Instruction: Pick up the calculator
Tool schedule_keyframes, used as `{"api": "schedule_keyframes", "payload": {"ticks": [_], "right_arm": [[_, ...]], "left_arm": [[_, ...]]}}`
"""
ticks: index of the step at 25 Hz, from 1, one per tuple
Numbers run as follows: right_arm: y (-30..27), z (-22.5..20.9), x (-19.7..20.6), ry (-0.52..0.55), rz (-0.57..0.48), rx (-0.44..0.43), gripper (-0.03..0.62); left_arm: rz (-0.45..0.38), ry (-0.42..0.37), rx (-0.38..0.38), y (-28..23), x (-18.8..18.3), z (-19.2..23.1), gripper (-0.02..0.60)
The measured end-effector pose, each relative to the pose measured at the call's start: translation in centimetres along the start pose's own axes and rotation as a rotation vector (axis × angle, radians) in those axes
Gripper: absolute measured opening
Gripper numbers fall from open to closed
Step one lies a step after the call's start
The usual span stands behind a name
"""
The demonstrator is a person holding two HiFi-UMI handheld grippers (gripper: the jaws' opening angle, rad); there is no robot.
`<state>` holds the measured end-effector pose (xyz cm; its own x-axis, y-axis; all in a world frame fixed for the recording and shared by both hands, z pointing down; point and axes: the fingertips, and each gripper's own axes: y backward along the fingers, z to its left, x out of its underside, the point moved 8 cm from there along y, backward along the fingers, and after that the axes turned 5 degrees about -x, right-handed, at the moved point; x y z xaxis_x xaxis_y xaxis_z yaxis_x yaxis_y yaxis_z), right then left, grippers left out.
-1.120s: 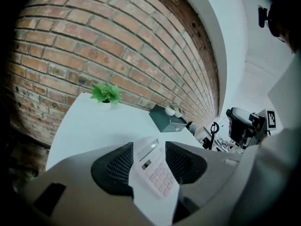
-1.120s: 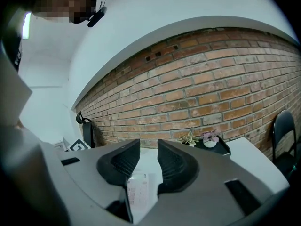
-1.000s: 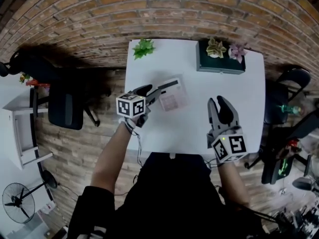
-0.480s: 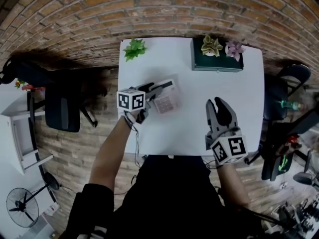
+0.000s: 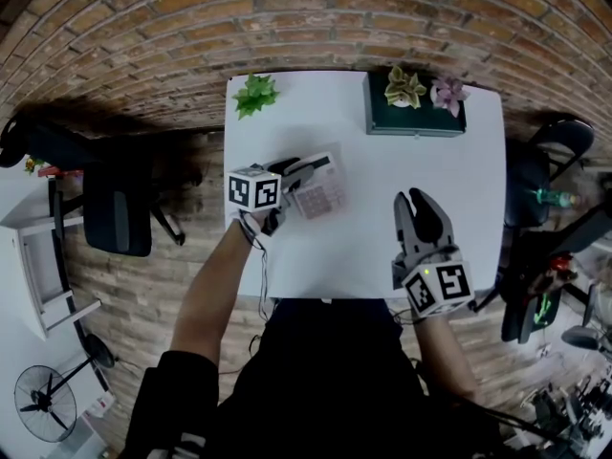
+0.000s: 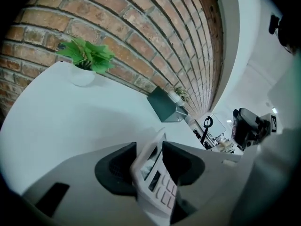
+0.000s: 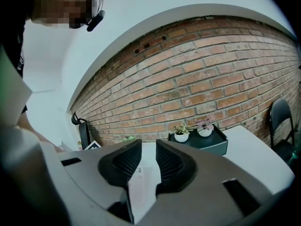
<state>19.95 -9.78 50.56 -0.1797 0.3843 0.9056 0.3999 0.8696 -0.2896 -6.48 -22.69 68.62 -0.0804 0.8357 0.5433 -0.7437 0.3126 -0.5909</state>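
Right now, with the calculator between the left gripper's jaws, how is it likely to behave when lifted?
The calculator looks like a thin, rigid plastic slab, so it is probably stiff and light. The left gripper, jaws closing with it between them, catches only one end, so it may droop or pivot. Its smooth casing could slip in the grip.

The left forearm (image 5: pixel 215 285) reaches from 7 o'clock towards 1 o'clock, bare below a dark sleeve. The left gripper (image 5: pixel 304 172) sits at 11 o'clock of the head view's centre, pointing to 2 o'clock and angled down. Its jaws are closing, with the pads against both faces of the calculator (image 5: pixel 323 194). The right gripper (image 5: pixel 417 202) sits at 4 o'clock and points to 12. Its jaws are closing too, a narrow gap apart, with nothing between them
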Motion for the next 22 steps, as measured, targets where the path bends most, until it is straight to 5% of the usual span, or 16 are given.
{"api": "schedule_keyframes", "payload": {"ticks": [8,22], "right_arm": [[0.4,1.1,0.0,0.0,-0.005,0.01,0.091],[1.8,4.9,0.4,0.001,-0.03,-0.003,0.066]], "left_arm": [[0.002,-0.095,-0.005,1.3,-0.3,-1.2,0.079],[-0.143,0.049,0.046,6.4,1.5,-2.7,0.046]]}}
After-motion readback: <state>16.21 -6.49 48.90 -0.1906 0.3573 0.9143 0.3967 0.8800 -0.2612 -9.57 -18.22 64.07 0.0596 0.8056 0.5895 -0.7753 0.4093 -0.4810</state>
